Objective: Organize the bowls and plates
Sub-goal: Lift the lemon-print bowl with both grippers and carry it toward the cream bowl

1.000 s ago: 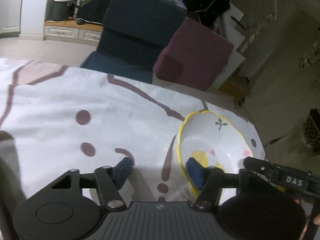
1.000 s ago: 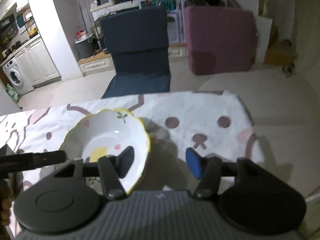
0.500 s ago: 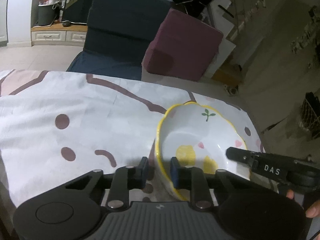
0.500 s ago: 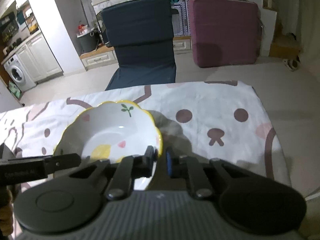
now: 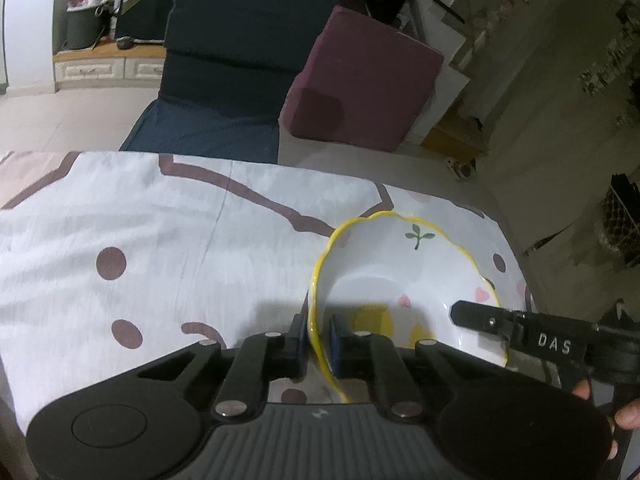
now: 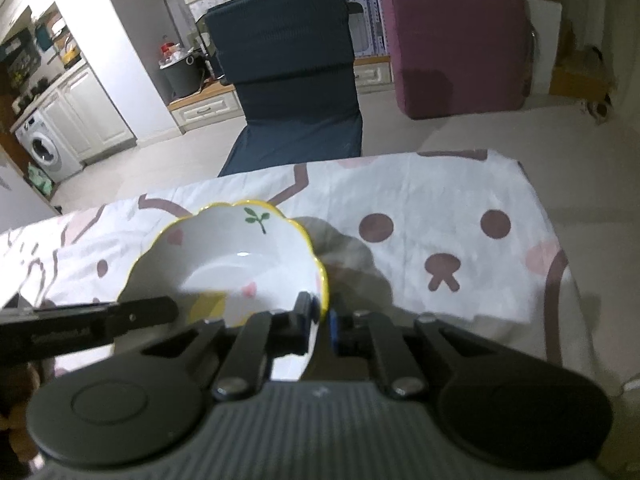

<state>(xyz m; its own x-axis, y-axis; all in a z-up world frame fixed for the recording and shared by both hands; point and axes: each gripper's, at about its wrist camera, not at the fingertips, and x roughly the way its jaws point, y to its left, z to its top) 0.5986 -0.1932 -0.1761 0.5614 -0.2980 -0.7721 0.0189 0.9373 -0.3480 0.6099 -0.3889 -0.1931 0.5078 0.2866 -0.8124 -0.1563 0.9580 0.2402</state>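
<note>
A white scalloped bowl (image 5: 400, 280) with a yellow rim, a green sprig and pink and yellow marks is held over the bear-print tablecloth (image 5: 160, 240). My left gripper (image 5: 318, 332) is shut on the bowl's left rim. My right gripper (image 6: 320, 312) is shut on the bowl's (image 6: 236, 264) right rim. The bowl casts a shadow on the cloth and looks lifted off it. Each gripper's body shows at the edge of the other's view.
Beyond the table's far edge stand a dark blue chair (image 6: 292, 80) and a maroon cushion (image 6: 460, 40). The cloth-covered table (image 6: 460, 240) ends close at the right. White cabinets and a washing machine (image 6: 44, 148) are far left.
Both grippers went from open to shut on opposite sides of the bowl's rim. The bowl has since risen and its shadow on the cloth has grown.
</note>
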